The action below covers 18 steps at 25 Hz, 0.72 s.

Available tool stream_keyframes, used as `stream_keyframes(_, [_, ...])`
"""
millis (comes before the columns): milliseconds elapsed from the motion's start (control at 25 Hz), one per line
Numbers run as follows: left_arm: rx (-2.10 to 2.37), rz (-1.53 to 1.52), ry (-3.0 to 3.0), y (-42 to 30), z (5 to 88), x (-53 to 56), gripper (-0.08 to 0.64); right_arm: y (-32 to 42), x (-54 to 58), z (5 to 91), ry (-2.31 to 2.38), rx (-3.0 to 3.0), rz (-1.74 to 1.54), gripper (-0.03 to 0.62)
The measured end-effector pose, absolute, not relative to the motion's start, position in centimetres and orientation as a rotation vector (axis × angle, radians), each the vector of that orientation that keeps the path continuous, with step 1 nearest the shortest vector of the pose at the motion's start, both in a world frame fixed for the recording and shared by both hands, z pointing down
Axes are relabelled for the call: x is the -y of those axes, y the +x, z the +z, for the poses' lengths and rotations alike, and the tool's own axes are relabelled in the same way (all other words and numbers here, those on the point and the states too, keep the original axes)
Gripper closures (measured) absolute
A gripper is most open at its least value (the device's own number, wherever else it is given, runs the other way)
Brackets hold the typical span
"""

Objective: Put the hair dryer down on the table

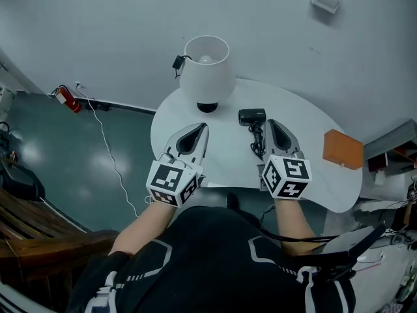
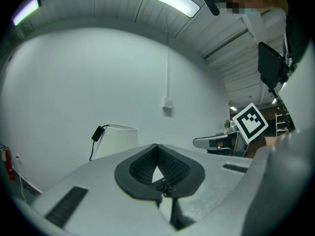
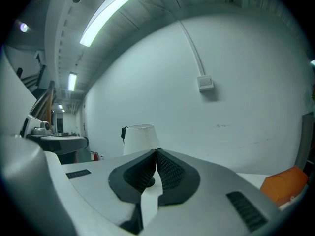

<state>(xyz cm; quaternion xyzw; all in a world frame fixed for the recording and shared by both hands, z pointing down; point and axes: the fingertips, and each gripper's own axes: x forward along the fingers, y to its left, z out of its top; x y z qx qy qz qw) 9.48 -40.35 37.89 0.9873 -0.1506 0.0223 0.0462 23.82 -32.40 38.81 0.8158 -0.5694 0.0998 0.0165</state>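
Dryer [image 1: 251, 117]: lies on table [image 1: 228, 156], upper middle of head view, just left of right gripper [image 1: 267, 124] tip; seems already put down.
Right jaws: closed together, nothing between.
Left gripper [image 1: 203, 129]: jaws closed tip to tip, empty; sits lower left of dryer, apart from it.
Risk, cord [image 1: 255, 142]: runs just beside right gripper; may catch on pulling back and drag dryer toward rim.
Risk, lamp [image 1: 206, 67]: stands near, above left tip in frame; may tip on any push forward.
Risk, box [image 1: 342, 149]: rests at right of frame, close to rim; may fall on a wide swing to that side.
Edges: near rim passes under both marker cubes; far rim curves behind lamp and dryer.
Open room: bare top between both grippers; straight pull toward lower centre looks safest.
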Motion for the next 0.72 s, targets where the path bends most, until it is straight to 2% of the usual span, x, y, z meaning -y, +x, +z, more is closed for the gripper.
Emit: stream_keyframes(720, [0.484, 0.067, 3.027, 10.3, 37.6, 39.3, 0.555, 24.7, 32.1, 39.4, 2.508, 1.776, 0.331, 0.565])
